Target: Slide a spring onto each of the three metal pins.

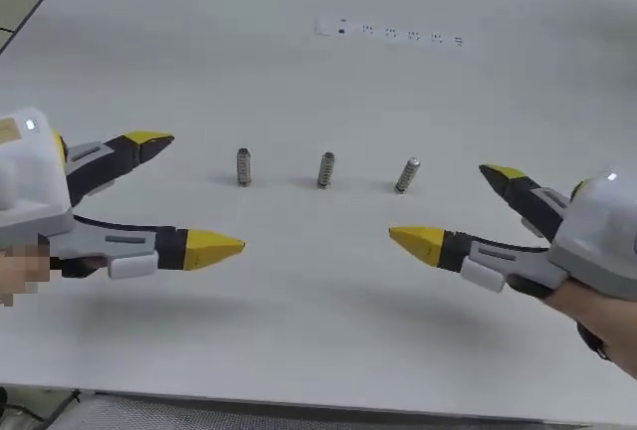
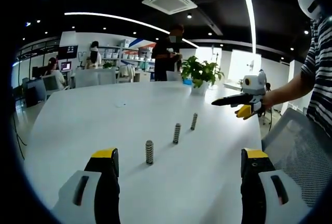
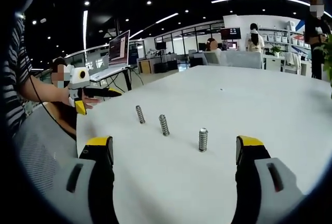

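Note:
Three upright metal pins stand in a row on the white table, each with a spring around it: the left one (image 1: 244,166), the middle one (image 1: 325,170) and the right one (image 1: 407,175), which leans a little. My left gripper (image 1: 189,191) is open at the left of the row, level with the table. My right gripper (image 1: 453,206) is open at the right. In the left gripper view the nearest pin (image 2: 149,152) lies ahead between the jaws. In the right gripper view the nearest pin (image 3: 203,139) stands ahead, with the other two (image 3: 164,124) (image 3: 140,114) beyond.
A white power strip (image 1: 390,32) lies at the far side of the table (image 1: 318,330). A potted plant (image 2: 201,73) stands on the table's far end in the left gripper view. People and desks fill the office behind.

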Demonstrator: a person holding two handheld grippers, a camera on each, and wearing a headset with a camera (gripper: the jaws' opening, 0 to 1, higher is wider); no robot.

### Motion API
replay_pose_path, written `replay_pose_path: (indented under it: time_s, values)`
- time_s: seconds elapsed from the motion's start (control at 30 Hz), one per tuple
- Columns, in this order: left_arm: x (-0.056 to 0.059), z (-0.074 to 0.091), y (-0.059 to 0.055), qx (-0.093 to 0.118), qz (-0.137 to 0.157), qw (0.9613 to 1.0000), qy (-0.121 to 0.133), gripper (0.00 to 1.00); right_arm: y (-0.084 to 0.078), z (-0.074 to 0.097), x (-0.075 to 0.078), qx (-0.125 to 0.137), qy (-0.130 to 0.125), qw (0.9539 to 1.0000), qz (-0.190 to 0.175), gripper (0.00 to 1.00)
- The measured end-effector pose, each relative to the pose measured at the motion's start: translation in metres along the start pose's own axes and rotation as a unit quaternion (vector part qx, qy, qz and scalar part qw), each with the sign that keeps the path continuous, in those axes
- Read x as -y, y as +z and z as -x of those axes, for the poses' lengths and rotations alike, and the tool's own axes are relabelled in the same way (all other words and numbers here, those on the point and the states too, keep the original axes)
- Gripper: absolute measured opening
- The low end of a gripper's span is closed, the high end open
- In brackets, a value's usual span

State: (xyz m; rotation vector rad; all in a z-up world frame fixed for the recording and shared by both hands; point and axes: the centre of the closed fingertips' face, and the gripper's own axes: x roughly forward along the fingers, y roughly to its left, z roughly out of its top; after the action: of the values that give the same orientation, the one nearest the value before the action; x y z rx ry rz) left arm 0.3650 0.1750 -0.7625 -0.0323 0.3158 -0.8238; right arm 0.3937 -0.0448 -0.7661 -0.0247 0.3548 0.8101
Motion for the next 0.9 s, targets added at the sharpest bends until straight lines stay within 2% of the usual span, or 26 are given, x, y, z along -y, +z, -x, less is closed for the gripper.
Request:
replay_pose_path:
  time_s: [0.17, 0.37, 0.53, 0.67, 0.9]
  values:
    - [-0.001, 0.003, -0.002, -0.002, 0.002, 1.0, 0.003, 0.98, -0.002, 0.006, 0.008, -0.001, -0.007, 1.0, 0.001, 1.0]
    - [-0.003, 0.01, -0.002, -0.002, 0.0, 0.9999, 0.01, 0.98, -0.008, 0.013, 0.007, -0.01, -0.008, 0.9999, 0.002, 1.0]
    - [-0.006, 0.013, -0.002, -0.007, -0.003, 0.9998, 0.017, 0.98, -0.004, 0.011, 0.009, 0.002, -0.013, 0.9999, -0.001, 1.0]
    - [-0.004, 0.013, 0.001, -0.005, -0.005, 0.9998, 0.018, 0.98, -0.003, 0.009, 0.004, 0.003, -0.01, 0.9999, 0.001, 1.0]
    - [-0.002, 0.015, -0.003, -0.01, -0.003, 0.9997, 0.022, 0.98, -0.008, 0.011, 0.0, -0.004, -0.001, 0.9999, 0.011, 1.0]
